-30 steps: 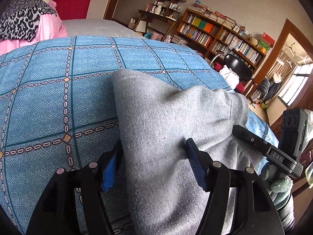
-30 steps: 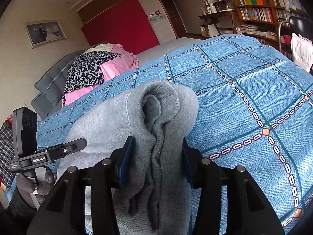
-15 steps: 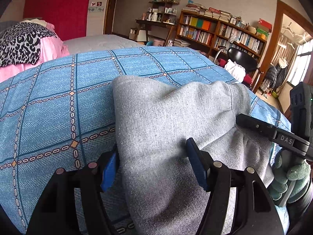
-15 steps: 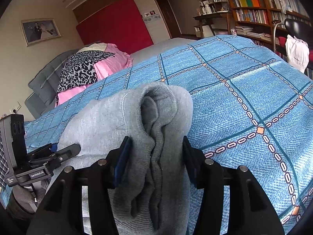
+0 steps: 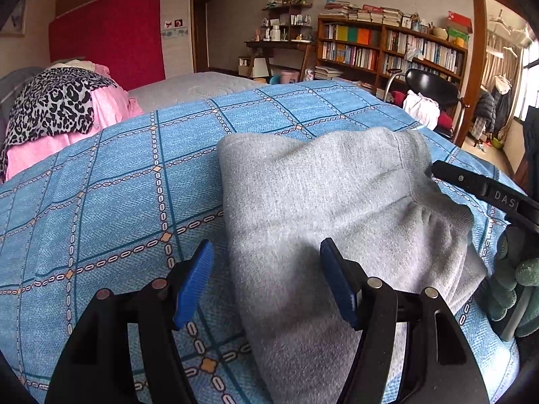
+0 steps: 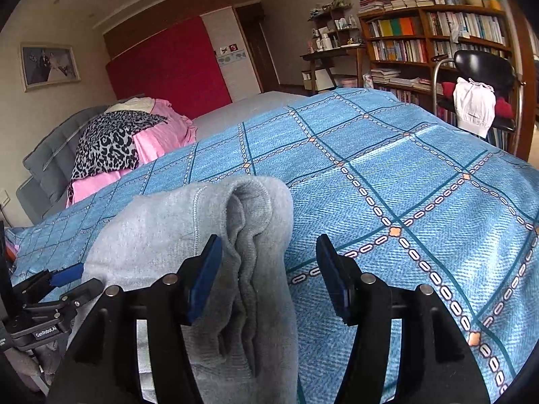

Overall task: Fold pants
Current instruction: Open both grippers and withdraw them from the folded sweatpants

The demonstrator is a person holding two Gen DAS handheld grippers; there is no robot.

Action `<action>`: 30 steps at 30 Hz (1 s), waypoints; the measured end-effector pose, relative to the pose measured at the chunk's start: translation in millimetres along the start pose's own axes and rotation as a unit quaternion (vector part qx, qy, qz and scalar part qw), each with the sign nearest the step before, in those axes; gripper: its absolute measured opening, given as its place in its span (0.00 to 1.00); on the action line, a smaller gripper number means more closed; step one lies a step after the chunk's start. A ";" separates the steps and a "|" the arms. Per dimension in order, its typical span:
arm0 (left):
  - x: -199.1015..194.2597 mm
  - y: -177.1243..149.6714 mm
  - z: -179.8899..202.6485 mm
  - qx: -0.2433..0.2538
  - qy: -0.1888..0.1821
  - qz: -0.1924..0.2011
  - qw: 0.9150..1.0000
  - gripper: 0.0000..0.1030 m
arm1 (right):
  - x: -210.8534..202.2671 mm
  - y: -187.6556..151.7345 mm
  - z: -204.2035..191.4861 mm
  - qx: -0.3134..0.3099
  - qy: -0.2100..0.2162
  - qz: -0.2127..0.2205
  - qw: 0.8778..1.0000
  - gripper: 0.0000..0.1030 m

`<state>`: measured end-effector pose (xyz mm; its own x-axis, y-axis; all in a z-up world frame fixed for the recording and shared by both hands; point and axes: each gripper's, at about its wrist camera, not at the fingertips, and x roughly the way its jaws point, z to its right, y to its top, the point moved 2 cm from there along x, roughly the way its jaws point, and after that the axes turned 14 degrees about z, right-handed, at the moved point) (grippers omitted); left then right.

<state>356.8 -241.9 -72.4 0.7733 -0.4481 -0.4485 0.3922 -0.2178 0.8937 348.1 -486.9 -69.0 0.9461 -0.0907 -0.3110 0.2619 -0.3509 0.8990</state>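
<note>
Grey pants [image 5: 320, 202] lie folded into a thick bundle on the blue checked bedspread [image 5: 118, 202]. My left gripper [image 5: 266, 282] straddles the bundle's near left edge and its jaws are opening; the left pad stands clear of the cloth and the right pad rests against it. The right wrist view shows the pants [image 6: 161, 229] with their layered fold edges facing me. My right gripper [image 6: 268, 274] is opening around that end, its right pad over bare bedspread [image 6: 404, 175]. Each gripper shows in the other's view: right gripper [image 5: 485, 192], left gripper [image 6: 64, 276].
A pile of pink and leopard-print bedding [image 5: 57, 107] sits at the far left of the bed. Beyond the bed stand a bookshelf [image 5: 387, 50] and a black chair [image 6: 478, 77] with a white garment on it. A gloved hand [image 5: 515, 279] holds the right gripper.
Both grippers' jaws have widened and come off the grey cloth. Both have drawn back a little, and the pants bundle now lies lower on the bedspread.
</note>
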 end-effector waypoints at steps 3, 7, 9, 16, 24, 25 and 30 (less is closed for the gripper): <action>-18.2 -2.2 2.0 0.004 0.016 0.013 1.000 0.78 | -23.9 -7.3 -4.0 0.016 0.000 0.003 1.000 0.74; -39.8 -6.7 8.7 0.015 0.026 0.025 0.999 0.82 | -55.9 -26.2 -30.7 -0.023 0.000 -0.003 1.000 0.85; -50.1 -9.4 15.1 0.024 0.033 0.034 0.999 0.87 | -70.3 -35.3 -44.7 -0.042 -0.001 -0.001 0.999 0.94; -76.3 -18.4 30.9 0.051 0.061 0.061 0.995 0.89 | -99.3 -55.5 -67.9 -0.086 -0.041 0.025 0.995 0.95; -84.9 -24.8 25.8 0.033 0.065 0.067 0.995 0.89 | -111.8 -67.3 -85.0 -0.116 -0.062 0.044 0.990 0.95; -85.5 -24.9 26.1 0.034 0.065 0.068 0.995 0.89 | -113.5 -69.1 -85.4 -0.124 -0.063 0.047 0.989 0.95; -88.5 -24.5 24.5 0.029 0.066 0.075 0.995 0.89 | -111.7 -72.3 -93.4 -0.149 -0.067 0.045 0.986 0.95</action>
<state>266.6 -218.1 -54.4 0.8812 -0.3621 -0.3039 0.2413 -0.2085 0.9478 241.3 -364.3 -70.5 0.9396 -0.2385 -0.2455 0.2407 -0.0492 0.9693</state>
